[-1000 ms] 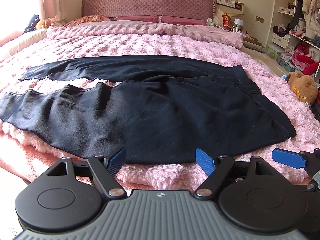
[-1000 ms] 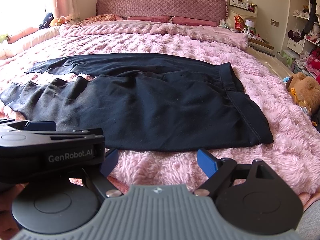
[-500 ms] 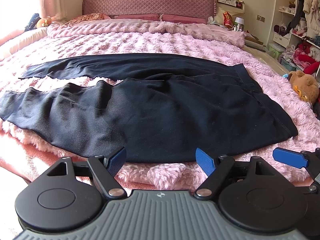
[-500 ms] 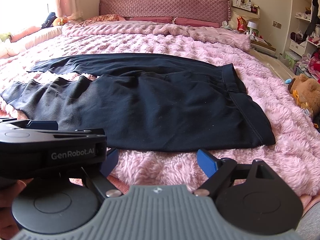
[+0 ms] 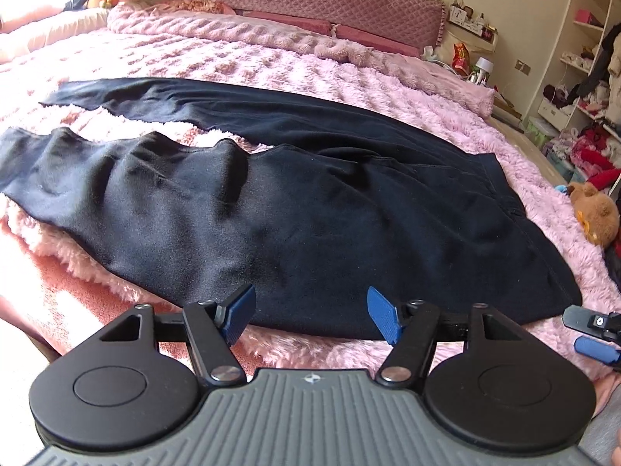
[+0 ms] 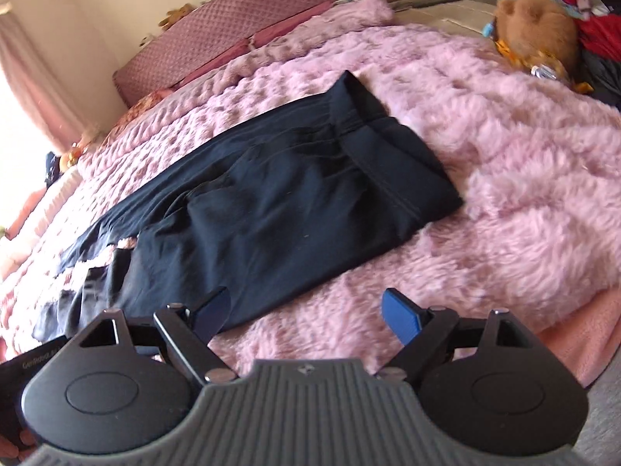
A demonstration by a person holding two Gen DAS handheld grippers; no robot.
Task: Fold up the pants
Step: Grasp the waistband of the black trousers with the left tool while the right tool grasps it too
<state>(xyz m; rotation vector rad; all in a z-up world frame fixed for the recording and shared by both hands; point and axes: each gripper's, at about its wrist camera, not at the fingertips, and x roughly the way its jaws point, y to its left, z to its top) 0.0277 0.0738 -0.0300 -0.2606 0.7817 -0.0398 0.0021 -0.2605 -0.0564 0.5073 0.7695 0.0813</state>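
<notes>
While pants [image 5: 310, 209] lie flat along the bed's [image 5: 349, 73] near edge, legs apart | left gripper [image 5: 310, 312] and right gripper [image 6: 306, 310] spread, empty | advice: pinch near hem and waistband corner, lift evenly.

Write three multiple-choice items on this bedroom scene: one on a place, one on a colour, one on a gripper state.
1. Where do the pants lie?
A. on the pink blanket
B. on the floor
C. on a shelf

2. What colour are the pants?
A. red
B. black
C. white

3. How is the left hand-held gripper?
A. shut on the waistband
B. shut, empty
C. open, empty

Answers:
1 A, fluffy blanket surrounds the spread pants.
2 B, the cloth is uniformly black.
3 C, the blue pads stand apart with nothing between; the right hand-held gripper is likewise open.
</notes>
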